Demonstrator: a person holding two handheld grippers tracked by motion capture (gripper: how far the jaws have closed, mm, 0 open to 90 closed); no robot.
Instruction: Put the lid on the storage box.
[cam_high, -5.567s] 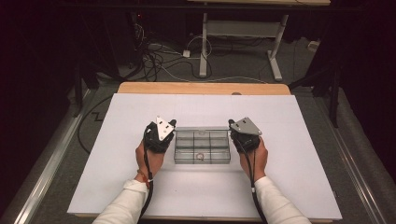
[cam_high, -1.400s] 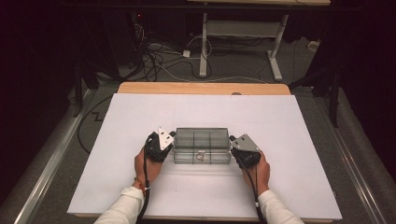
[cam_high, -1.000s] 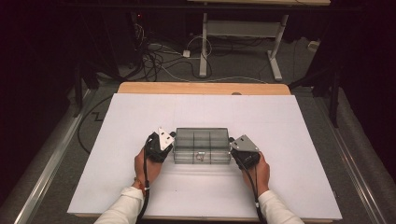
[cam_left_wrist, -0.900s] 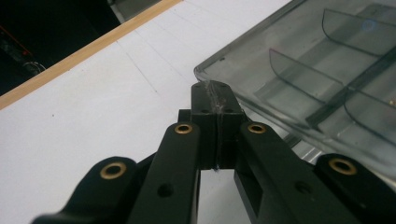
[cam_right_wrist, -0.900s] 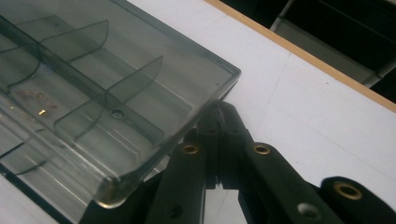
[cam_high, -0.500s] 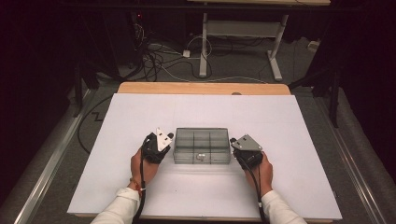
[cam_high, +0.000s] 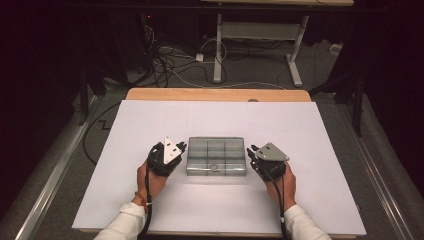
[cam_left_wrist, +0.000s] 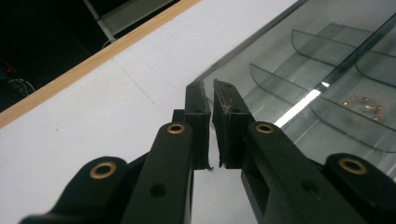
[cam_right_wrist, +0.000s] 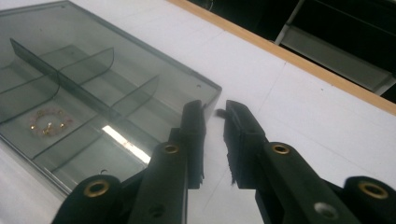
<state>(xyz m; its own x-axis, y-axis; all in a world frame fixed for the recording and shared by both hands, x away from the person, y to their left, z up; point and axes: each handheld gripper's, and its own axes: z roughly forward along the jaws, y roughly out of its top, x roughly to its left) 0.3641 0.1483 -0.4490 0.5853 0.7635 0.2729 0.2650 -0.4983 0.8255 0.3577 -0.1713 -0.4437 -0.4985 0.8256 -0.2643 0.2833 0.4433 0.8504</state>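
Two grippers flank one clear plastic organiser box (cam_high: 217, 156), which sits near the middle of the white table (cam_high: 310, 130), a bit toward the near edge. On the left, the left gripper (cam_high: 176, 150) is at the box's left end; in the left gripper view its jaws stand almost together, only a sliver between them, tips at the box's edge and holding nothing. Inside the box (cam_left_wrist: 327, 79), a small pinkish beaded trinket (cam_left_wrist: 369, 105) lies in a near compartment. On the right, the right gripper (cam_high: 254, 154) sits at the right end, jaws a little apart and empty, tips just beside the box's corner (cam_right_wrist: 205, 88). I'd guess the box is light, stiff and slick, its thin walls easy to crack; best taken by both end walls at once.
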